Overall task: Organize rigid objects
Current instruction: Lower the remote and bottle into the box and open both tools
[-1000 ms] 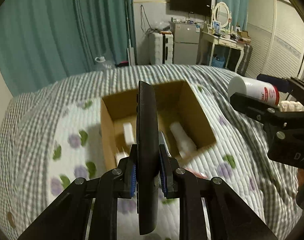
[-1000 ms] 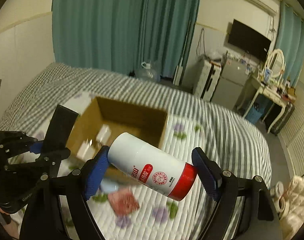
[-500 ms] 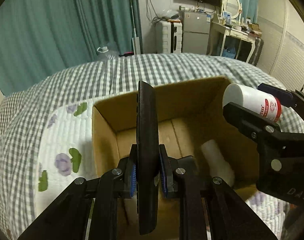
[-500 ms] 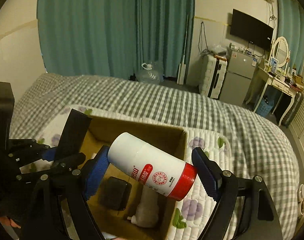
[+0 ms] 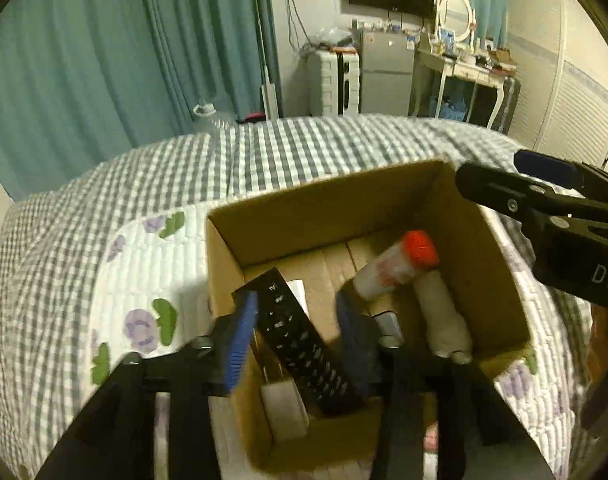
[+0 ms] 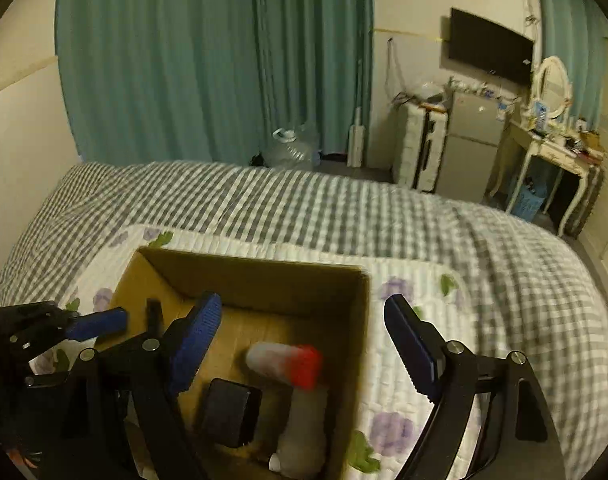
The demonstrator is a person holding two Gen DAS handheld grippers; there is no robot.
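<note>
An open cardboard box (image 5: 328,204) sits on the bed; it also shows in the right wrist view (image 6: 248,276). My left gripper (image 5: 294,334) is open over the box's near left part, with the black TV remote (image 5: 300,340) loose between its jaws, lying tilted inside the box. My right gripper (image 6: 300,344) is open above the box's right side. The white bottle with a red cap (image 5: 396,266) lies blurred inside the box (image 6: 284,364), on top of a pale bottle (image 5: 442,316).
A black block (image 6: 228,410) and a white item (image 5: 284,404) lie in the box. The box rests on a flowered quilt (image 5: 144,280) over a checked bedspread (image 6: 344,208). Curtains, a fridge, a suitcase and a dressing table stand beyond the bed.
Both grippers have opened. The remote has left my left gripper and dropped into the box. The red-capped bottle has left my right gripper and fallen into the box.
</note>
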